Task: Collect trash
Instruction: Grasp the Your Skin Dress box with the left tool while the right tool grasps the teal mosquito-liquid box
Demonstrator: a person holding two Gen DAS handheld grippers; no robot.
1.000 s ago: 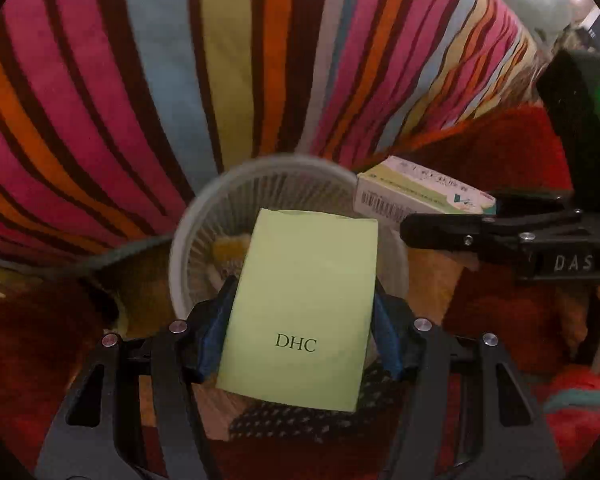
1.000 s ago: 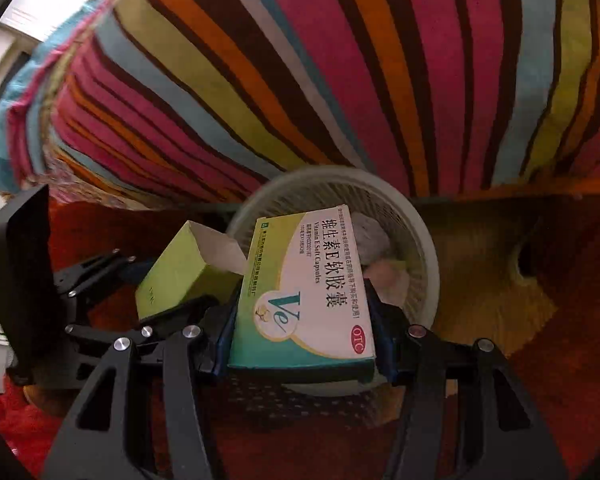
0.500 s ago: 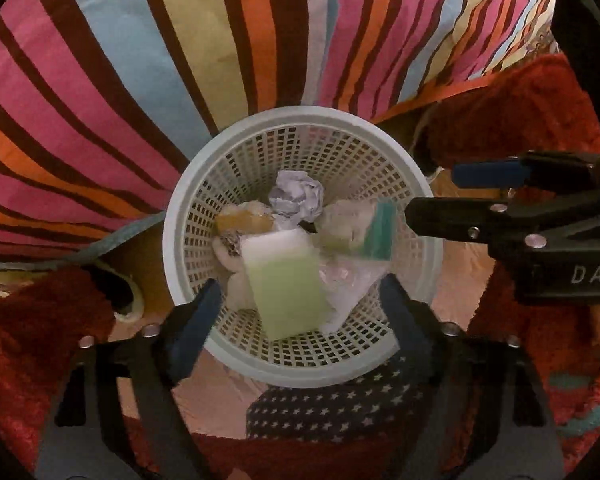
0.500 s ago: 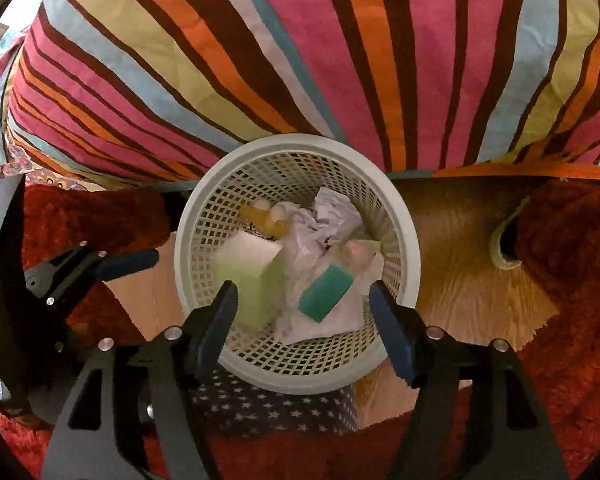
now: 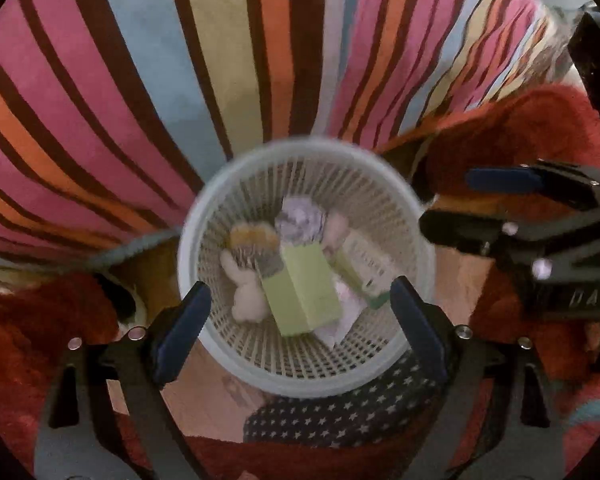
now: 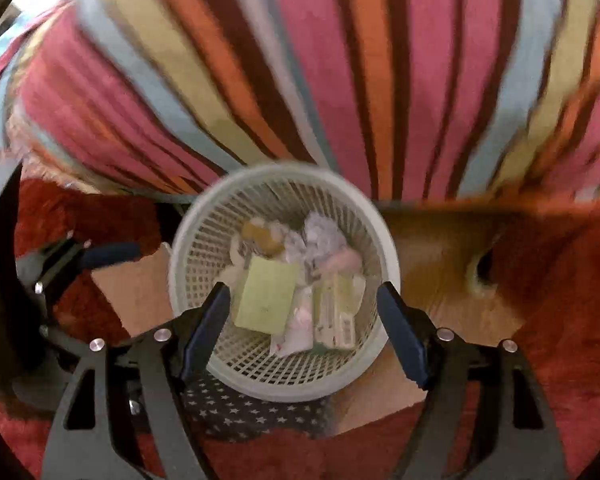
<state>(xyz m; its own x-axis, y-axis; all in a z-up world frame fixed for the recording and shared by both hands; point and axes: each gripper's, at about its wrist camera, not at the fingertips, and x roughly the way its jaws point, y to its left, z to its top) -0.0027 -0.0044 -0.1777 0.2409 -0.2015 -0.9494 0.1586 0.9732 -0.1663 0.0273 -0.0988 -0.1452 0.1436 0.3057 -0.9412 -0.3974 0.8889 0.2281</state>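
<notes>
A big striped cover (image 5: 148, 92), pink, orange, blue and brown, fills the whole back of the scene, hanging down to the floor. Below it lies a shaggy red rug (image 6: 572, 300) on either side of a patch of bare wooden floor (image 6: 432, 264). A dark cloth with small white stars (image 5: 340, 420) sits just in front of the basket.

The white lattice waste basket (image 5: 220, 364) stands on the floor right against the striped cover. Both grippers hang over it, pointing steeply down. The left gripper (image 5: 300, 320) has its jaws spreading wide and nothing between them. The right gripper (image 6: 302, 320) is likewise opening, its blue pads clear of everything.

Inside the basket, the plain light green box (image 5: 304, 292) lies tilted on top of the heap. Just beside it lies the printed medicine box (image 6: 334, 312). A crumpled paper ball (image 5: 302, 222) sits towards the back, among soft pale scraps.
</notes>
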